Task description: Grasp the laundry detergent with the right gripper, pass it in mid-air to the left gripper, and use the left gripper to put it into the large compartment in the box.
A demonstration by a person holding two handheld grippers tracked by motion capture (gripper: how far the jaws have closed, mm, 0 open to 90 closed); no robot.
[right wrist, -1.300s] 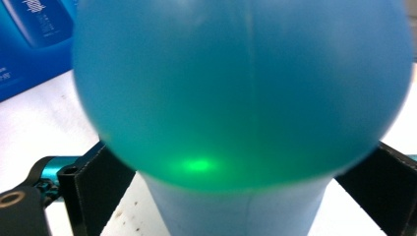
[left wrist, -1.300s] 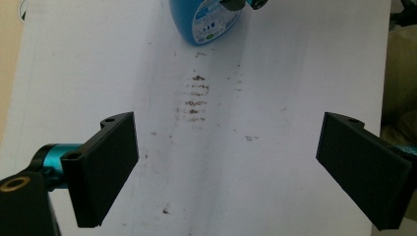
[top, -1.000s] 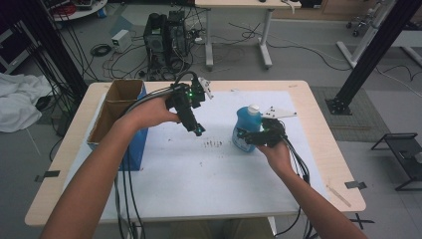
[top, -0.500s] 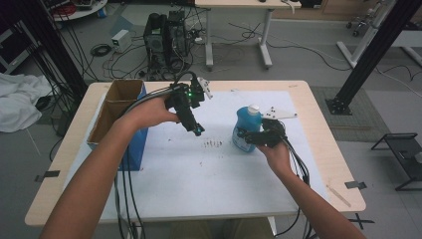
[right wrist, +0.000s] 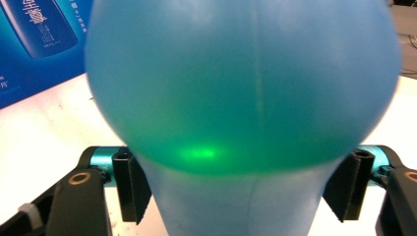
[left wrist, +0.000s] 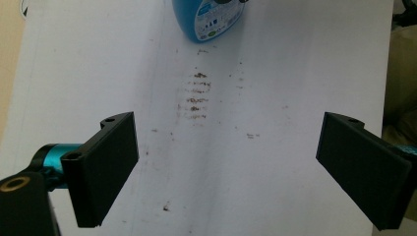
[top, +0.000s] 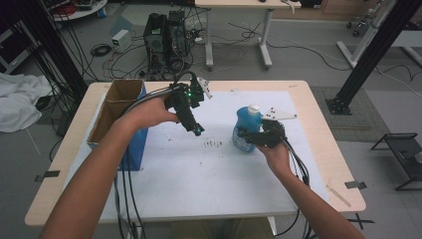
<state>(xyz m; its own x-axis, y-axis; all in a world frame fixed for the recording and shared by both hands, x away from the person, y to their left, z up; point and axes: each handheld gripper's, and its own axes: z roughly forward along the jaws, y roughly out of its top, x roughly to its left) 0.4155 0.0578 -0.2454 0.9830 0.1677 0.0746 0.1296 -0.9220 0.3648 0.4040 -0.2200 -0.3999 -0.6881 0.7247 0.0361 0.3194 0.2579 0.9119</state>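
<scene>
Bottle [top: 246, 128] upright on the white sheet [top: 199, 174] is what we see from above, our right gripper [top: 249, 137] against its lower body, our left gripper [top: 195, 128] raised well apart. Looking along the left gripper [left wrist: 226, 162], we find its jaws spread wide and empty, the bottle [left wrist: 209, 19] straight ahead beyond brown specks [left wrist: 196, 96]. Through the right gripper [right wrist: 241, 189] view, the bottle [right wrist: 241, 83] sits between the jaws; we cannot tell whether they press it.
</scene>
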